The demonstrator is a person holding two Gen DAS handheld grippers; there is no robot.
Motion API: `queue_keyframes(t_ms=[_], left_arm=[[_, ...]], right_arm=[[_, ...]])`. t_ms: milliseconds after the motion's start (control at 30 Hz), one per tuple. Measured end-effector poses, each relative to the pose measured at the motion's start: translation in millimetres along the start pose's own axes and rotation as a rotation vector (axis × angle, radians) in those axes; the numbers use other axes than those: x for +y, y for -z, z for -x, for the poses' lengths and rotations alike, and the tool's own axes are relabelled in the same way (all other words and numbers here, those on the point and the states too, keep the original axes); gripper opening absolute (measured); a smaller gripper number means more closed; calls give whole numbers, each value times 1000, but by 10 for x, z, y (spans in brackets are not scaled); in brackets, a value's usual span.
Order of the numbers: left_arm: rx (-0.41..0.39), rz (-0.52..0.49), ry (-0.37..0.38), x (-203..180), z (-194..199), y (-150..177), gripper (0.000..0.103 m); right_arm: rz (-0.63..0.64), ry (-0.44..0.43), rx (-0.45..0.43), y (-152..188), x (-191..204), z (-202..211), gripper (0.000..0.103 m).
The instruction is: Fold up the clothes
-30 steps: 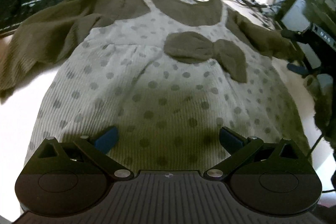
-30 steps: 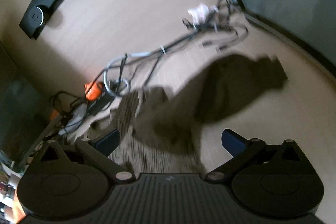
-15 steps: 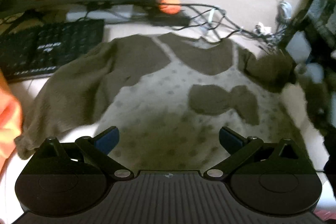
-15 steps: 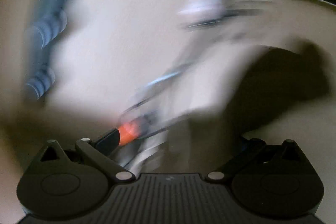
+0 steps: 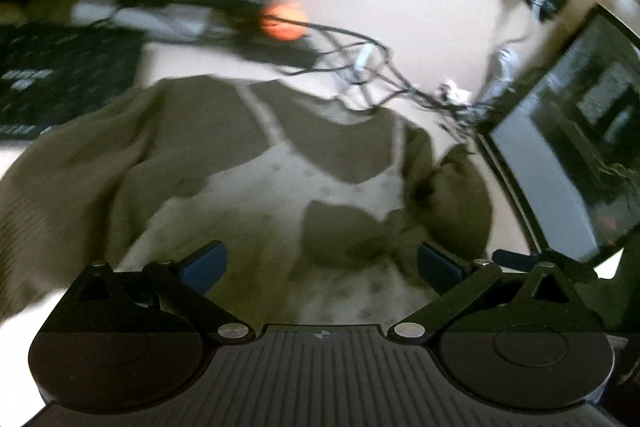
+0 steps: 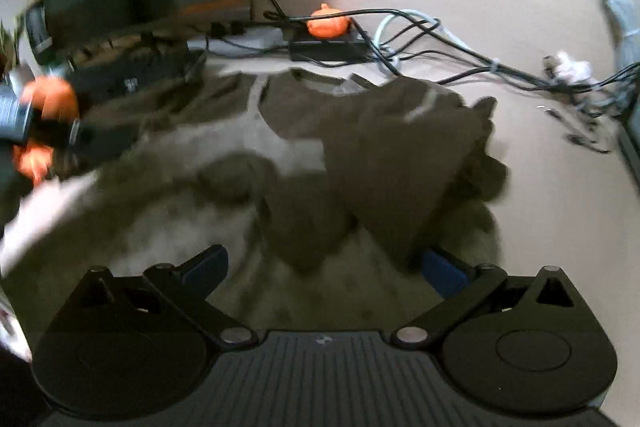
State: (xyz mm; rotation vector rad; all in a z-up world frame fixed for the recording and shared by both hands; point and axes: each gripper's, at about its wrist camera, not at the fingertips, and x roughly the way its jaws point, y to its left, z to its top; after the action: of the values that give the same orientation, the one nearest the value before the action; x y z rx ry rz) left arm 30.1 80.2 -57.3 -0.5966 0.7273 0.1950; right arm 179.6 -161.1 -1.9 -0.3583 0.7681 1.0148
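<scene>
Item: spotted dress (image 5: pixel 256 227), flat on your bench (image 6: pixel 540 207).
Your left gripper (image 5: pixel 320 263) and right gripper (image 6: pixel 324 267): fingers wide, empty, above it; one brown sleeve (image 6: pixel 400 163) folded across the chest.

One dress (image 5: pixel 256 211), one keyboard (image 5: pixel 52 79), one orange ball (image 5: pixel 282 23), two grippers (image 5: pixel 320 263) (image 6: pixel 324 267).
</scene>
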Motion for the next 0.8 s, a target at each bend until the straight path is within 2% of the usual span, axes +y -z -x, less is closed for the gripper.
queue_keyframes(t_ms=[67,133,200,267,300,367,433,467,500,567,600,633,700,800], left_arm=[[3,-32,-10,-92,-25,-21,103],[8,-46,-14,-152,-18,-6,103],[16,-56,-23,-186,11,43,103],[27,-62,-47,-177,44,104,103],[31,-60,-61,-165,68,141,103],[36,-45,-81,-121,141,208,103],[31,-32,-98,-78,228,274,103],[26,-30,-110,-57,275,301,103],[17,-27,-129,-27,335,330,103],[0,-12,-156,52,442,364,103],[-8,9,-167,118,498,375,103],[-14,31,-173,176,536,382,103],[-26,77,-183,288,595,387,103],[-47,115,-158,361,623,363,103]], right_arm=[[-148,6,-65,-44,-241,140,103],[-390,-35,-111,-89,-626,192,103],[-643,-132,-149,-117,-1024,115,103],[-845,-278,-164,-146,-1312,-89,103],[-918,-338,-151,-170,-1387,-214,103],[-1020,-392,-88,-254,-1471,-478,103],[-1037,-382,-55,-387,-1434,-715,103],[-1011,-390,-57,-476,-1367,-785,103],[-933,-446,-74,-556,-1234,-794,103],[-644,-655,-114,-800,-813,-708,103],[-465,-719,-123,-885,-541,-589,103],[-294,-724,-138,-927,-293,-458,103],[-3,-608,-156,-879,113,-244,103],[206,-361,-106,-692,366,-136,103]])
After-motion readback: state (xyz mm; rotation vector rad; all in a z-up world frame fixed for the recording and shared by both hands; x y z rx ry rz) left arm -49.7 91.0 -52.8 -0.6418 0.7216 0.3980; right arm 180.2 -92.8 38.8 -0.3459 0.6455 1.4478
